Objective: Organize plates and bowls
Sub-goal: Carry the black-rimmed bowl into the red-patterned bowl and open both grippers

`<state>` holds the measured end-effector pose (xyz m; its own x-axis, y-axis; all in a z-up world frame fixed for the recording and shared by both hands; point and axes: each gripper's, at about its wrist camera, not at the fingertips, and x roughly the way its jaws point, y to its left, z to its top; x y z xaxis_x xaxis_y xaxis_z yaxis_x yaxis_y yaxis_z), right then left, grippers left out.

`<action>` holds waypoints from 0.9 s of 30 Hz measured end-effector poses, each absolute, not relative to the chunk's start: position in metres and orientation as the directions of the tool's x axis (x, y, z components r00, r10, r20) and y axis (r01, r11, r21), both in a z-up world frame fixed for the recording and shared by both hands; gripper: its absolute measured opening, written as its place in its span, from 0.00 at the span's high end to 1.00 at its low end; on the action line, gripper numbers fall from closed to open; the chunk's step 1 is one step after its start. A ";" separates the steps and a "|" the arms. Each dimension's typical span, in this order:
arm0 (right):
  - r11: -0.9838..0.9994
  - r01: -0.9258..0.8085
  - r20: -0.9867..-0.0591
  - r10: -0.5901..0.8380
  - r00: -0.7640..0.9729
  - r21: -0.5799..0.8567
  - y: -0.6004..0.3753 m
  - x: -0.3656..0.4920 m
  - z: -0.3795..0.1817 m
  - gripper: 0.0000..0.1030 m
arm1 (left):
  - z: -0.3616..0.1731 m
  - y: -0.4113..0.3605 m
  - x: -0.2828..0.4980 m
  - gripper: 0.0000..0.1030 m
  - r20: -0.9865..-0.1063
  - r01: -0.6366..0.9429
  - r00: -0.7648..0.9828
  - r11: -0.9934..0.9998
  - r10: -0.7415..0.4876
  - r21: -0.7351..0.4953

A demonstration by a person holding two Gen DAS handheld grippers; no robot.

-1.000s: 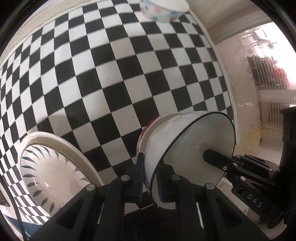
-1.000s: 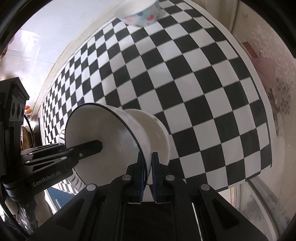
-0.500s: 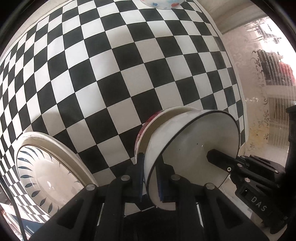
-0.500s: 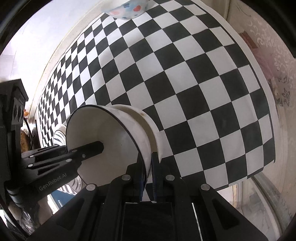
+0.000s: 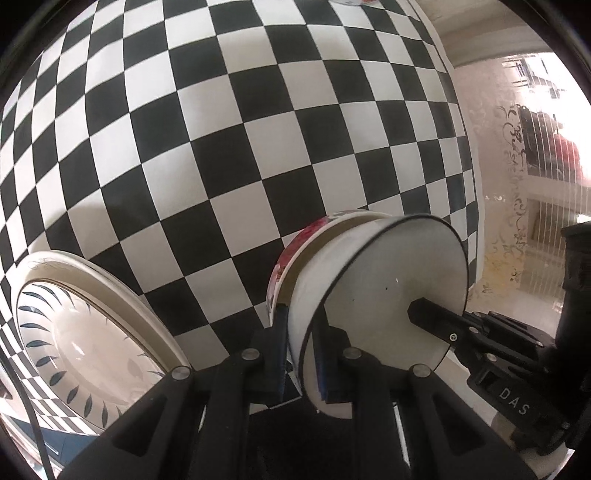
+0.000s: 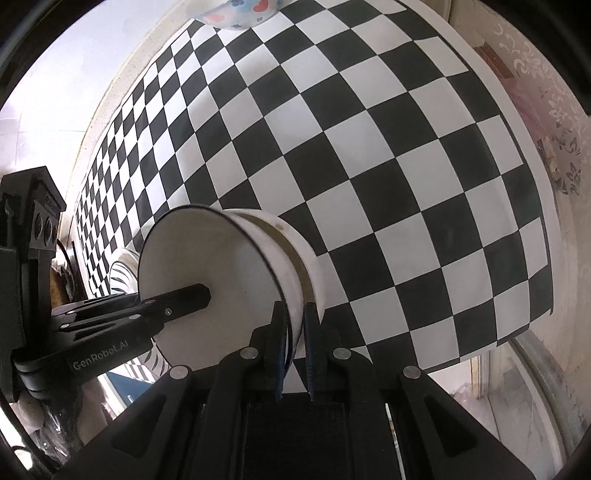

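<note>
A white bowl with a thin dark rim [image 5: 388, 284] sits nested inside a second bowl [image 5: 295, 251] whose outer wall shows a red pattern from the left wrist view and plain white from the right; neither bowl holds anything visible. Both tongs grip this stack from opposite sides: the left gripper [image 5: 301, 347] pinches the wall of the inner bowl near its rim, one finger inside and one outside, and the right gripper [image 6: 295, 332] is pressed onto the rim on the far side in the same way. The stack hangs tilted above the black-and-white checkered tablecloth [image 5: 221, 147], near its edge. To the left lies a cream plate with dark leaf marks [image 5: 85, 332], empty. At the cloth's far end stands a white bowl with red hearts and blue flowers [image 6: 232, 13]. Beyond the table edge are a pale patterned curtain [image 5: 517, 221] and bright window light.
</note>
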<state>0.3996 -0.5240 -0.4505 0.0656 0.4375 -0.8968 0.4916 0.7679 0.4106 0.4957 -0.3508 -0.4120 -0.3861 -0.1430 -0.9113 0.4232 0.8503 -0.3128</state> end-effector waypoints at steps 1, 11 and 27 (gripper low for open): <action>0.763 0.497 -0.894 0.445 0.062 0.414 -0.525 0.400 -0.451 0.88 | -0.413 -0.351 0.497 0.88 -0.908 0.420 -0.395 0.850 -0.143 -0.316; 0.760 0.509 -0.876 0.482 -0.024 0.404 -0.524 0.404 -0.454 0.71 | -0.421 -0.345 0.503 0.83 -0.851 0.328 -0.498 0.873 -0.166 -0.362; 0.753 0.495 -0.858 0.513 -0.027 0.434 -0.522 0.405 -0.452 0.70 | -0.395 -0.339 0.503 0.81 -0.877 0.397 -0.466 0.860 -0.113 -0.322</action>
<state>0.4046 -0.5216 -0.4516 -0.0273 0.5127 -0.8582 0.4954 0.7526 0.4338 0.5031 -0.3393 -0.3954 -0.4661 -0.1134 -0.8774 0.3966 0.8597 -0.3218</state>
